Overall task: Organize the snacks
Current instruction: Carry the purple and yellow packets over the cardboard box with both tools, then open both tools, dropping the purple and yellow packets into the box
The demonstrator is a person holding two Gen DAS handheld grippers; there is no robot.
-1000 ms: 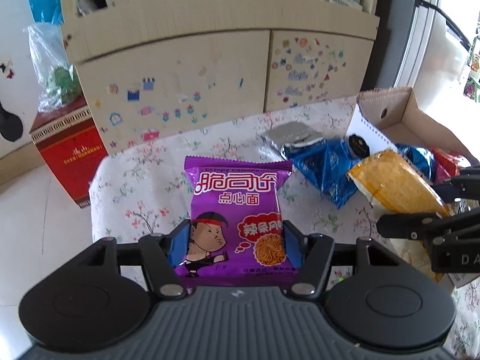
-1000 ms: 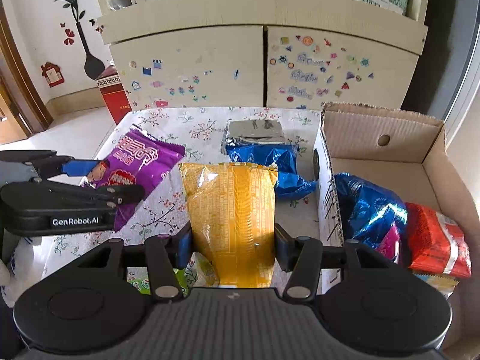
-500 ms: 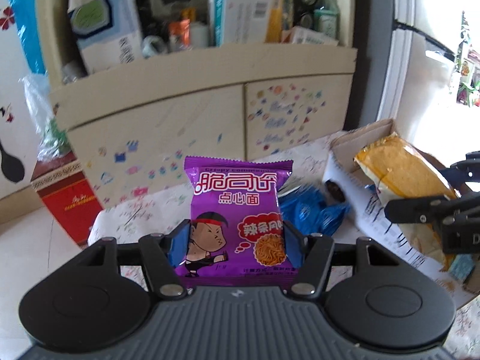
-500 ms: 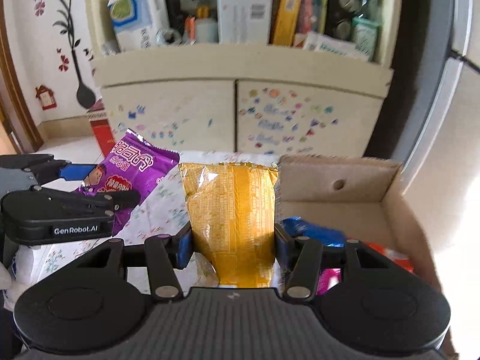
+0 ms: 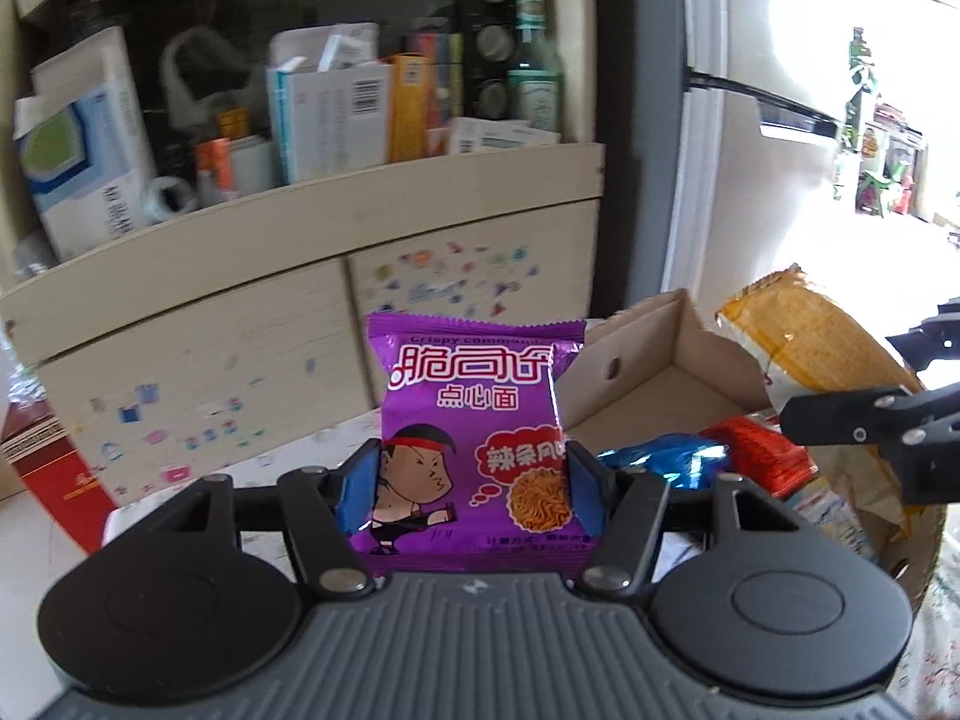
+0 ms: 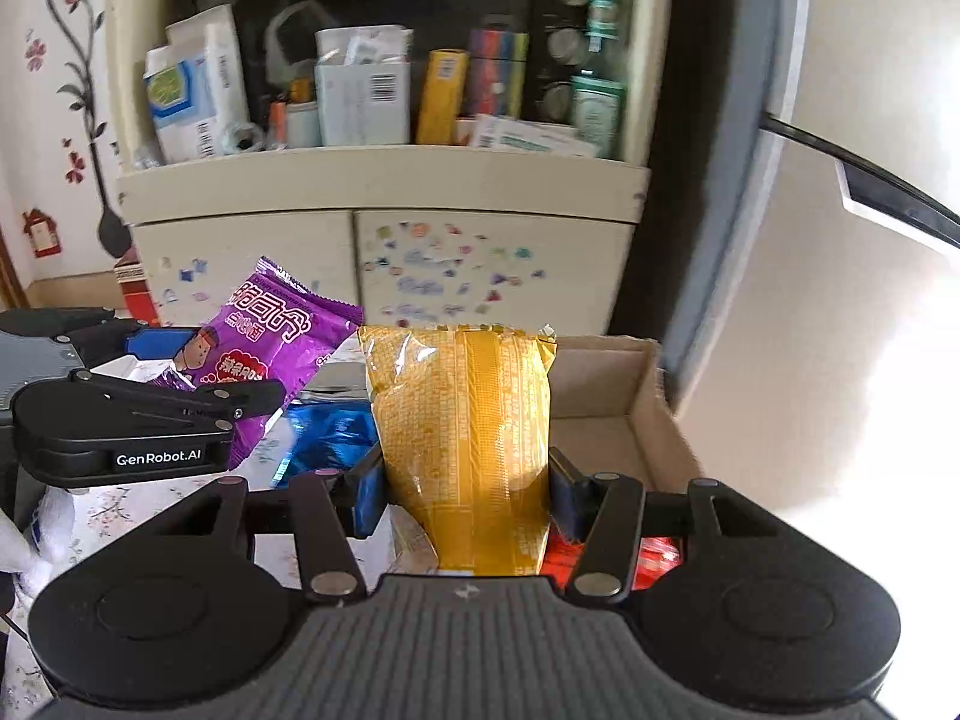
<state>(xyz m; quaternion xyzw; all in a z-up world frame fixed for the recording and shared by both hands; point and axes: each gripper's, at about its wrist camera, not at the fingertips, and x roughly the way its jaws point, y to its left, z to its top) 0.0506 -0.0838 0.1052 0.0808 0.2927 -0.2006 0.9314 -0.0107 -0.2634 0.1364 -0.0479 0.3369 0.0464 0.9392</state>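
Now both packets have risen off the desk: my left claw (image 5: 468,492) pinches the purple noodle packet (image 5: 474,420), my right claw (image 6: 462,492) the yellow bag (image 6: 462,420), nearing the cardboard box (image 6: 624,420) at right of frame.

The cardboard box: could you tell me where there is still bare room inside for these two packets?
The cardboard box floor is bare at the far end, along its back wall. The near end is crowded with the blue packet and red packet.

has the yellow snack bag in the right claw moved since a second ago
Yes. The yellow snack bag, clamped in the right claw, has risen off the table and moved right, toward the cardboard box.
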